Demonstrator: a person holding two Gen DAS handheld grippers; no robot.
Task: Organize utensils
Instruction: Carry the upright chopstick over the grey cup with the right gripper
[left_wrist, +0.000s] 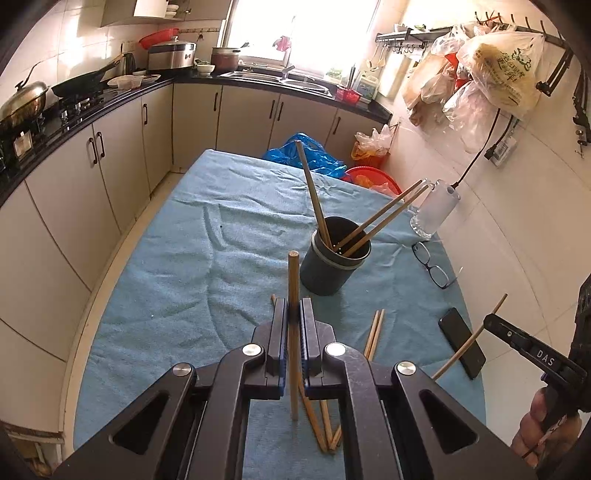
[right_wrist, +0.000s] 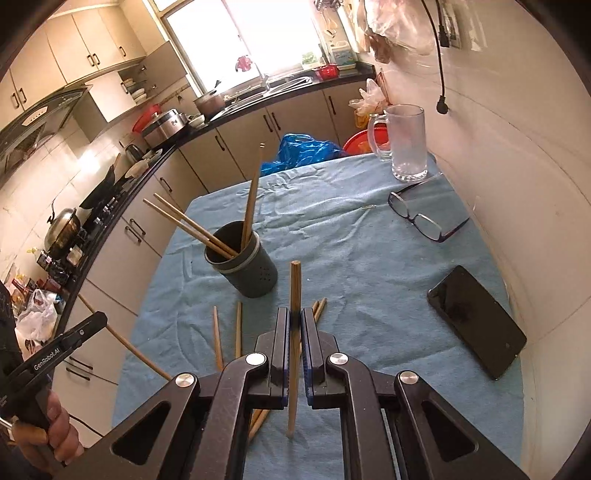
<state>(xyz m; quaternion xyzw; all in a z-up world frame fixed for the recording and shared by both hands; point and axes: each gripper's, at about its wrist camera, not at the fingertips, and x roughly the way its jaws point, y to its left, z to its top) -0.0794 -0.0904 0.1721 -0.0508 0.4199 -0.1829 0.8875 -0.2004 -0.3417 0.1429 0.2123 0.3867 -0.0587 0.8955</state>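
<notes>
Mid-sort in a home kitchen: the left gripper (left_wrist: 294, 325) and the right gripper (right_wrist: 294, 332) each hold one chopstick (left_wrist: 293, 295) upright, jaws clenched on the wood, above a desk (right_wrist: 351, 236) draped in blue cloth. Three chopsticks already lean in the dark holder (left_wrist: 334, 258), just ahead of both; several loose ones (right_wrist: 218, 336) lie on the cloth. Next, by the look of it, each stick must be tipped over the rim and released. Glasses (right_wrist: 424, 218), a phone (right_wrist: 476, 321) and a glass mug (right_wrist: 406, 144) share the desk; cabinets and a bright window stand behind.
</notes>
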